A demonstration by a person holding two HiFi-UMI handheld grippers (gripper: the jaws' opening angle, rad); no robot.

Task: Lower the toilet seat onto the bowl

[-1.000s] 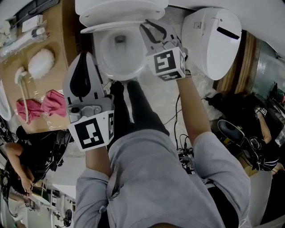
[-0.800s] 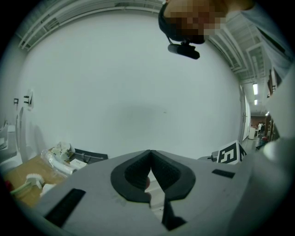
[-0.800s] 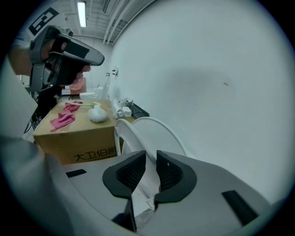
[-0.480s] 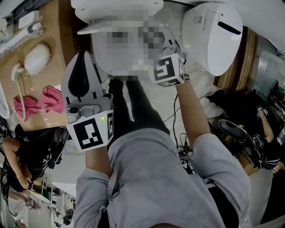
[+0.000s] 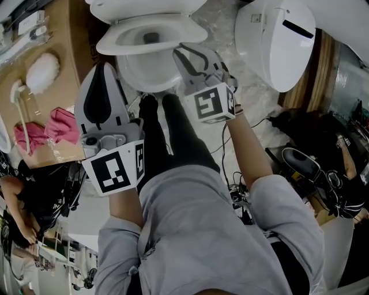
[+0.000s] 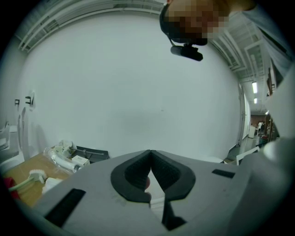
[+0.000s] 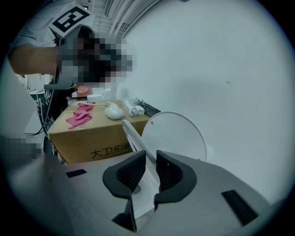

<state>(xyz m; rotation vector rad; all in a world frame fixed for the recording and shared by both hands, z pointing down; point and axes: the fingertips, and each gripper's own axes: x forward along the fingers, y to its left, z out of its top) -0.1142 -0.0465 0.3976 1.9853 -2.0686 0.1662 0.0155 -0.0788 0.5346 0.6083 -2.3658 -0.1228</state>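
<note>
**Head view.** Toilet seat point(image 5: 115, 40) at top centre, tilted partway between the raised lid point(image 5: 144, 7) above it and the bowl point(image 5: 144, 75) below; not yet down. Right gripper point(image 5: 185, 50) meets the seat's right edge. Left gripper point(image 5: 104, 68) sits at left of centre, apart from the toilet.

**Left gripper view.** Left gripper point(image 6: 150, 154): pads pressed tip to tip, nothing between them, aimed at a bare wall.

**Right gripper view.** Right gripper point(image 7: 150, 156): jaws pinched on the thin white edge of the seat point(image 7: 131, 133), which runs up and left out of the gap. Round lid point(image 7: 177, 133) stands behind it.

**Risk (judgement).** The hold is on a narrow, smooth edge. If it slips mid-descent, the seat would drop and slam onto the bowl. The pinched jaws could also get caught between seat and rim at the bottom.

**Seat appearance.** White, glossy, hard-looking oval ring, thin when seen edge-on.
</note>
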